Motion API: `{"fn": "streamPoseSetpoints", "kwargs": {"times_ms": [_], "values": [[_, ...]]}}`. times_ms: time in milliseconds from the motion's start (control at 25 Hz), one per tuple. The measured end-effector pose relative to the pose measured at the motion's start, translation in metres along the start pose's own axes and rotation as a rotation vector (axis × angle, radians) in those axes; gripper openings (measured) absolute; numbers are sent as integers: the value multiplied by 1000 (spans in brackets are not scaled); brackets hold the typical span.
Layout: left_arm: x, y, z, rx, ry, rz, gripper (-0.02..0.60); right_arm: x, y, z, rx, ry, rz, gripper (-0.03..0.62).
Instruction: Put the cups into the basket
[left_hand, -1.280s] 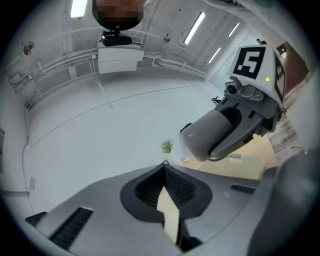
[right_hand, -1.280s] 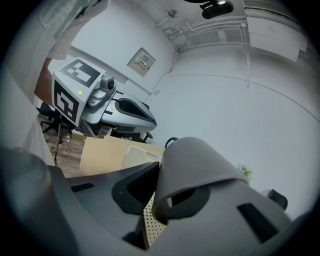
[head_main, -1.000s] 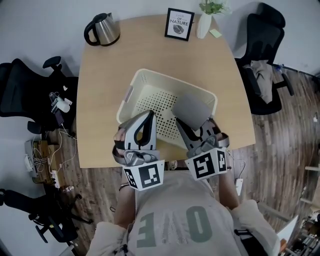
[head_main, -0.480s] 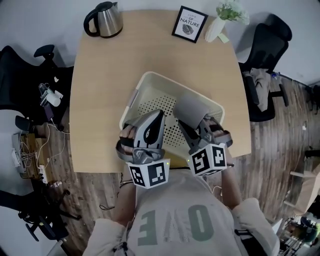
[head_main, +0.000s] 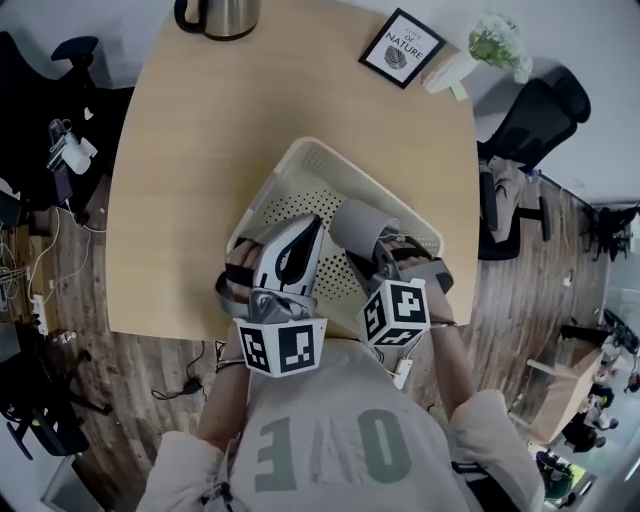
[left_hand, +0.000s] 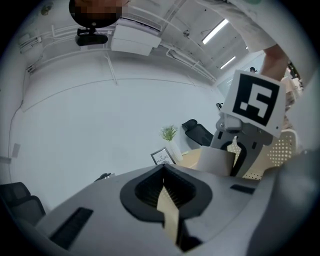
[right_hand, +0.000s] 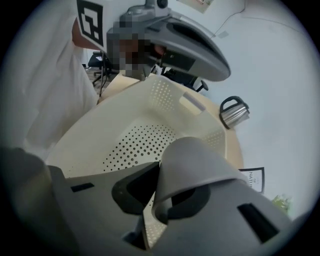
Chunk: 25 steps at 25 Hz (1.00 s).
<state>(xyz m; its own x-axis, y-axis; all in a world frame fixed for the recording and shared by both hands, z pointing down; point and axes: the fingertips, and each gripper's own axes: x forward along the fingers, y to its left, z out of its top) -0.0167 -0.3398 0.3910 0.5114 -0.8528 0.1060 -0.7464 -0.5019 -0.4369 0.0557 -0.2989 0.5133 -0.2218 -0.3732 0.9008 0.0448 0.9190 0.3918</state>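
Note:
A cream perforated basket (head_main: 292, 166) stands on the wooden table (head_main: 190, 180). My right gripper (head_main: 372, 246) is shut on a grey cup (head_main: 358, 224), which it holds over the near right part of the basket. In the right gripper view the cup (right_hand: 197, 162) lies between the jaws, with the basket's holed floor (right_hand: 135, 142) below. My left gripper (head_main: 303, 228) hangs over the near left part of the basket, shut with nothing in it. The left gripper view shows its jaws together (left_hand: 165, 192), with the cup (left_hand: 216, 160) to the right.
At the table's far edge stand a steel kettle (head_main: 220, 14), a framed print (head_main: 402, 48) and a white vase with a plant (head_main: 478, 52). Black office chairs (head_main: 530, 130) stand to the right, and cables lie on the floor at the left.
The head view has swung and the table sits turned in the frame. Both grippers stay over the basket's near side, and the right one still holds the cup.

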Motion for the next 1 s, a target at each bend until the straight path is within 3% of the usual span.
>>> {"fn": "streamPoseSetpoints", "kwargs": {"times_ms": [240, 480, 640, 840, 1000], "values": [[4, 13, -6, -81, 0, 17, 9, 31, 26, -15, -130, 131, 187, 35], [-1, 16, -6, -110, -18, 29, 9, 51, 57, -12, -182, 177, 366, 38], [-2, 21, -7, -146, -26, 48, 9, 62, 59, -23, -228, 225, 342, 63], [-6, 24, -10, -151, -27, 51, 9, 63, 48, -3, -217, 173, 259, 69], [-5, 21, -9, -141, -25, 46, 9, 59, 44, -3, -196, 169, 241, 71]]}}
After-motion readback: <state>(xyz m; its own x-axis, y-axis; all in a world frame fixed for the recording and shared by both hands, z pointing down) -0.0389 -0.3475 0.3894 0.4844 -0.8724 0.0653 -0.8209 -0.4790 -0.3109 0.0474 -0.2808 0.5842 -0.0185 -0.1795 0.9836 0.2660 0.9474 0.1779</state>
